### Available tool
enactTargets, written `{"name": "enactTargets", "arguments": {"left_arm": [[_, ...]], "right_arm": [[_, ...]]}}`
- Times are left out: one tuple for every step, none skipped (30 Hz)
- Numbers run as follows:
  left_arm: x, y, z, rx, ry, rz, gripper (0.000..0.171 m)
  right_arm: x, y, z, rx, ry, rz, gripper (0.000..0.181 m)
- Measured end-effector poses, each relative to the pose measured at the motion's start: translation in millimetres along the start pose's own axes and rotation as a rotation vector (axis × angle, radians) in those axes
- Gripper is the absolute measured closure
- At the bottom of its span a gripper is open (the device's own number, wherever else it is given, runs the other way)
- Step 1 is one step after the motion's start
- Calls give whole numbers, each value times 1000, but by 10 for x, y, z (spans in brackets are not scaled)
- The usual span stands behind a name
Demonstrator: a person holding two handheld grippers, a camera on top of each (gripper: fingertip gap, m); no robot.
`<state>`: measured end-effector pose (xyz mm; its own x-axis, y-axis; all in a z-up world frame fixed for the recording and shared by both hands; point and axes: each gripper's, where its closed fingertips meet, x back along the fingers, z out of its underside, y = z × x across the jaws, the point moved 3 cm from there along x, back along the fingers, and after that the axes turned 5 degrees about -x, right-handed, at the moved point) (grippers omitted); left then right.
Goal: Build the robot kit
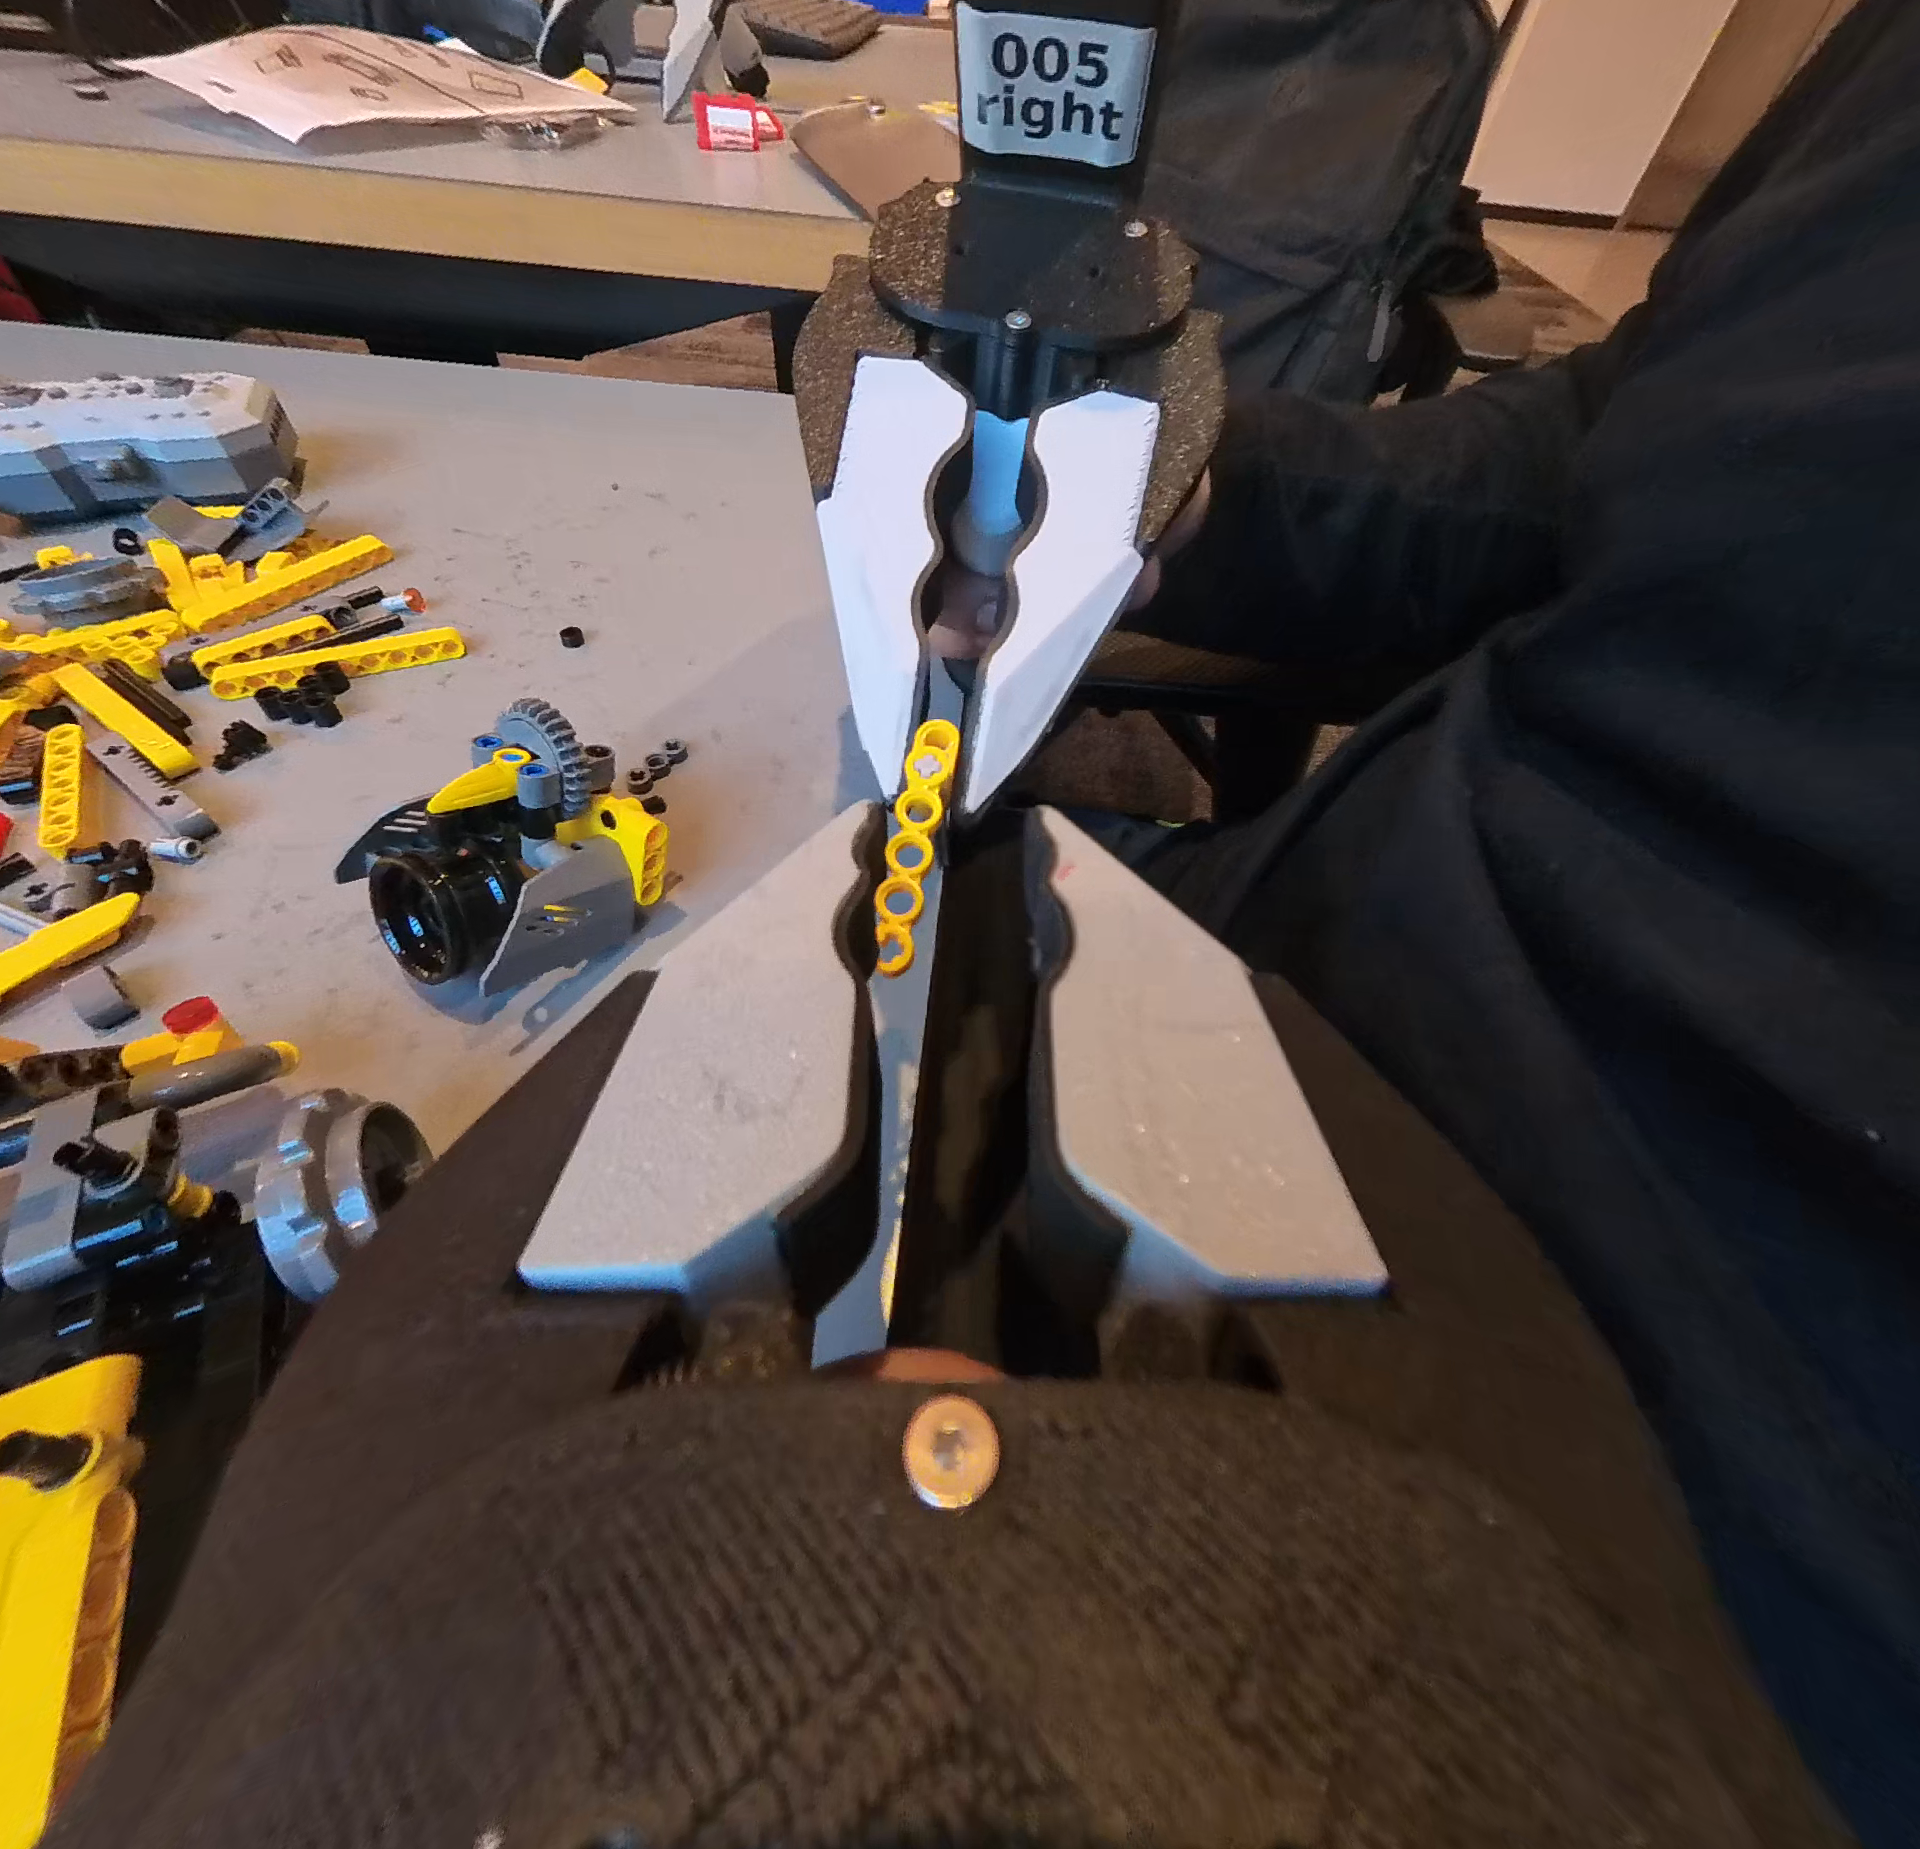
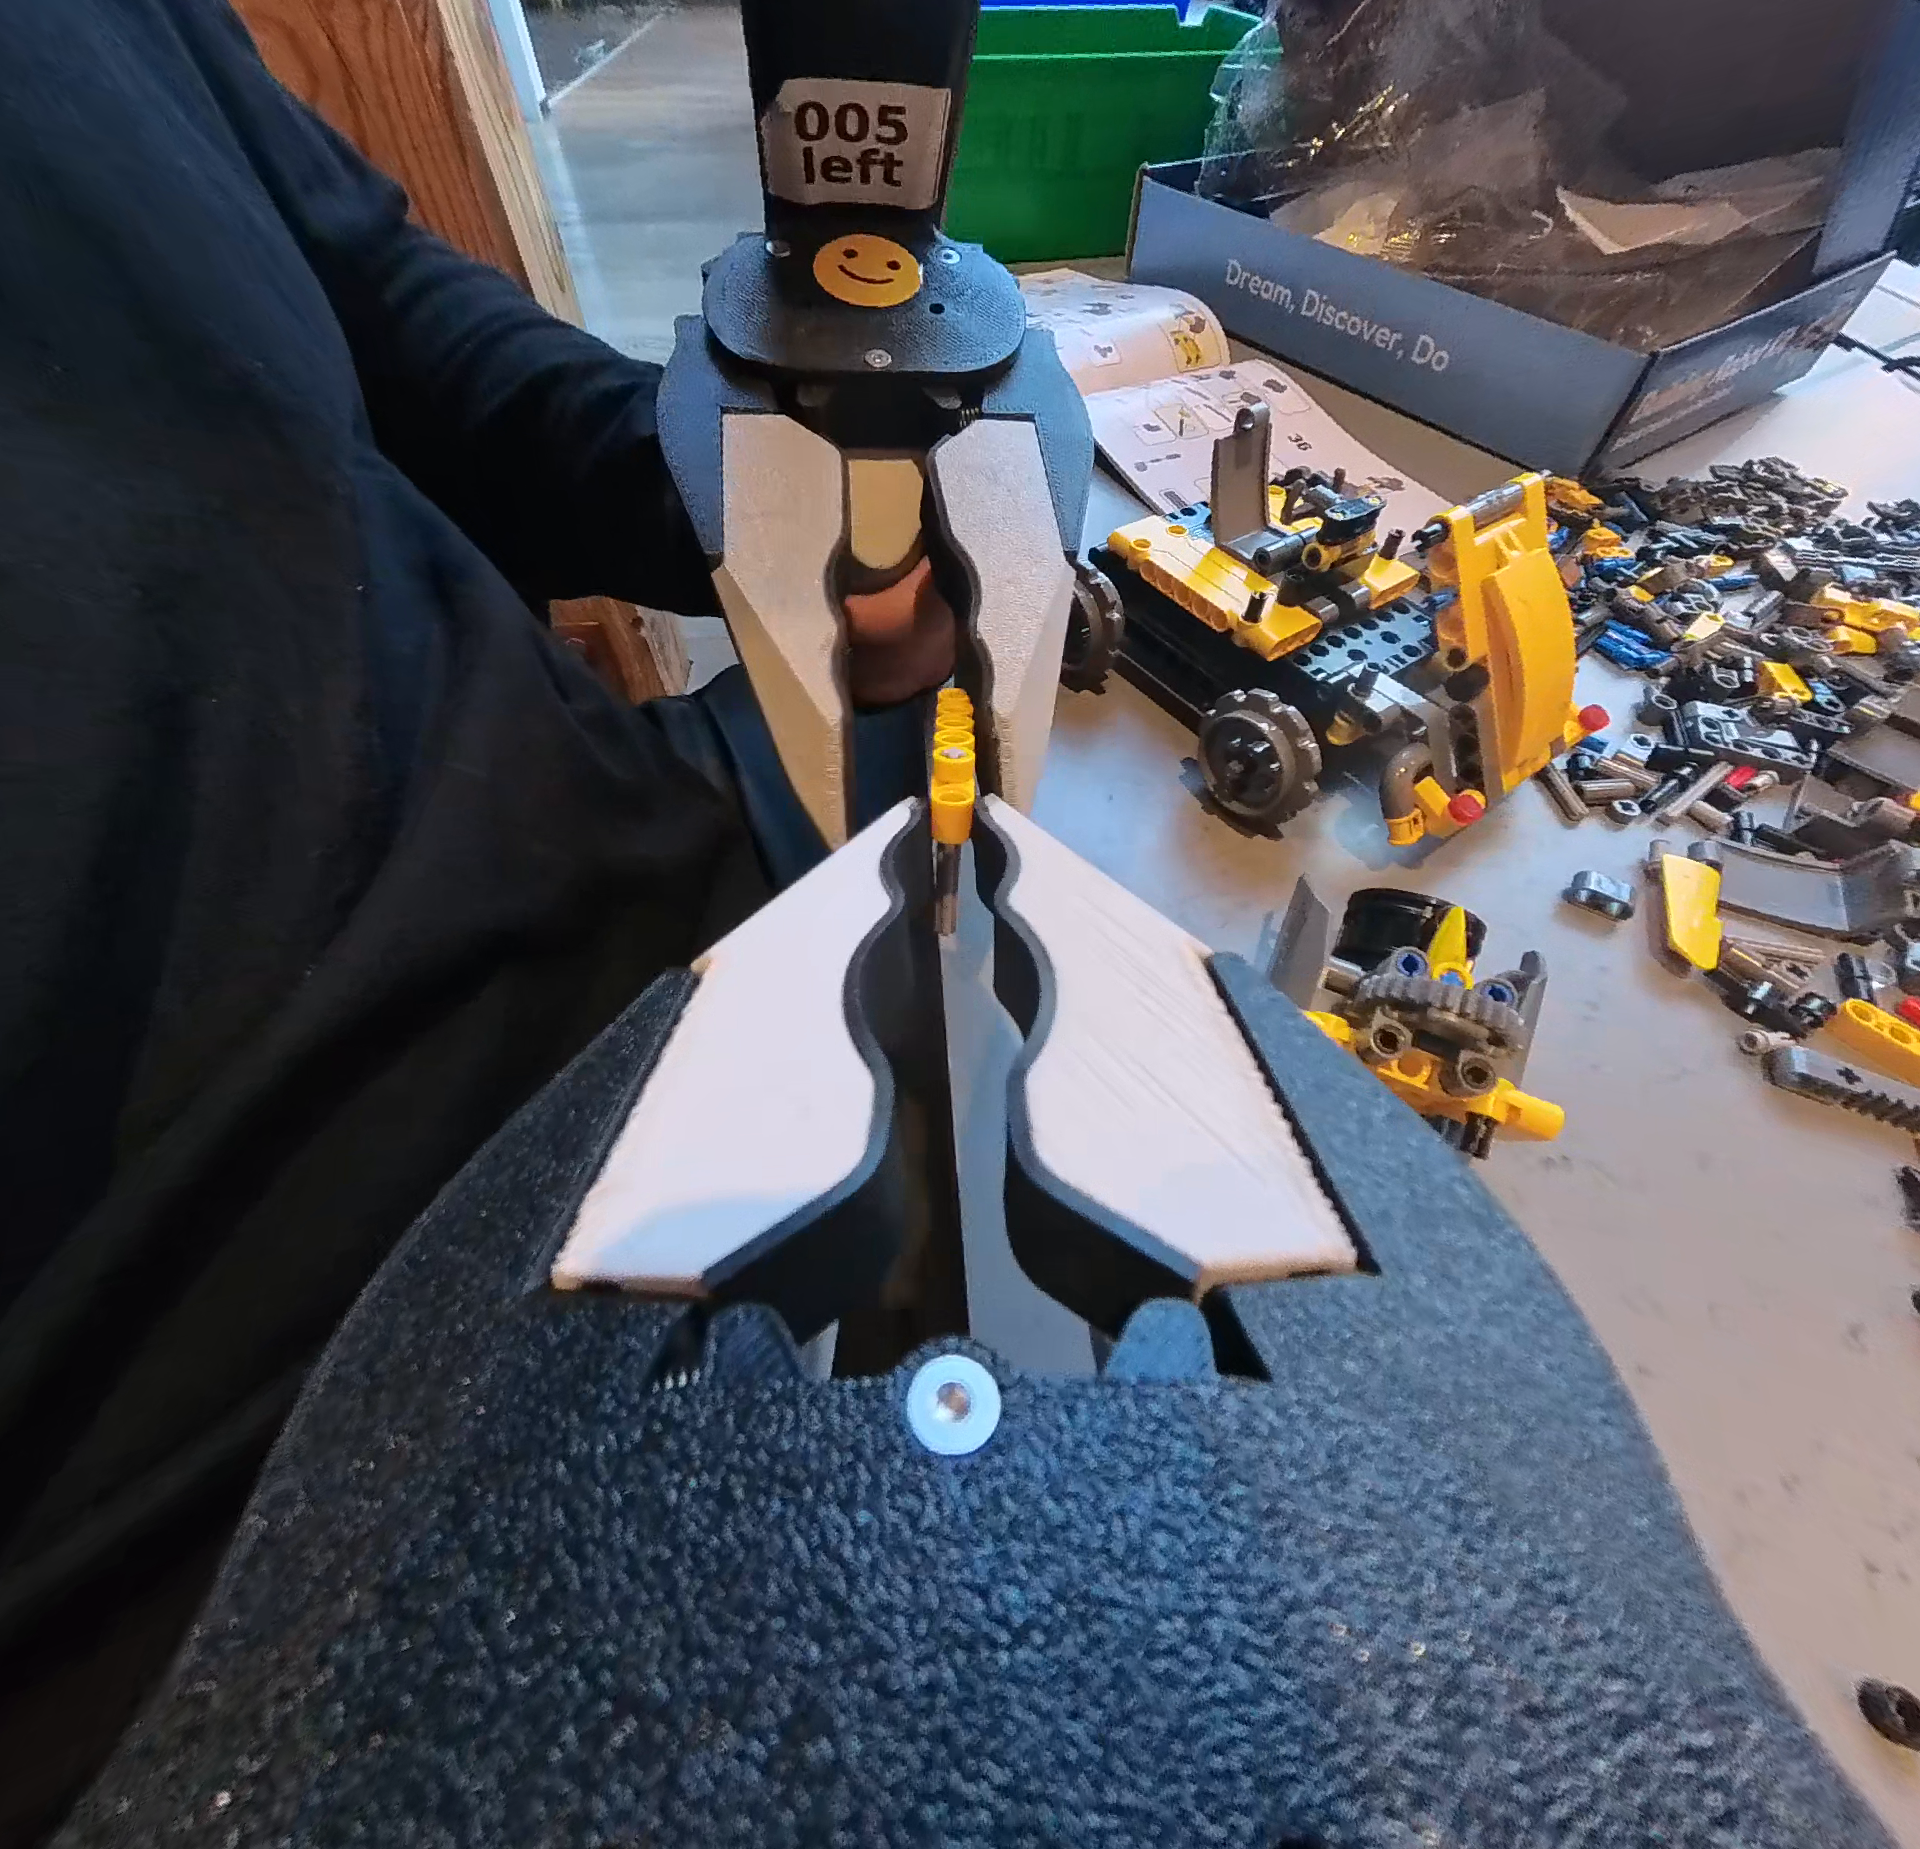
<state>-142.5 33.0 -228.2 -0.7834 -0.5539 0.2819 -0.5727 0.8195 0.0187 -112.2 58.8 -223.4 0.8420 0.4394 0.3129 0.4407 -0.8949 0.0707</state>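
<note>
My right gripper (image 2: 953,812) is shut on a yellow beam with holes (image 2: 952,760), which it holds by one end in the air beside the table edge. A dark pin hangs under the beam between my fingers. My left gripper (image 1: 951,823) faces it tip to tip. Its jaws stand partly open around the beam's other end (image 1: 906,864), which lies against the left finger (image 1: 748,1020). The right gripper (image 1: 928,802) comes down from above in the left wrist view. The left gripper (image 2: 920,760) shows ahead in the right wrist view. A hand shows behind each gripper.
A grey table (image 1: 644,511) holds a small yellow and grey gear assembly (image 1: 520,854), loose yellow and black parts (image 1: 156,636) and a part-built yellow vehicle (image 2: 1340,636). An instruction booklet (image 2: 1195,417), a blue box (image 2: 1507,345) and a green bin (image 2: 1070,116) lie behind. A person's dark sleeve (image 2: 260,656) is close. Only a small space, under 4 cm, lies between the two pairs of fingers.
</note>
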Motion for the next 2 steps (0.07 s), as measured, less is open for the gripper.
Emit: {"name": "enactTargets", "arguments": {"left_arm": [[-1,-1,1,-3,2,-2,149],[-3,-2,3,-6,4,-4,149]], "right_arm": [[-2,0,1,-3,1,-2,174],[-2,0,2,-6,3,-4,174]]}}
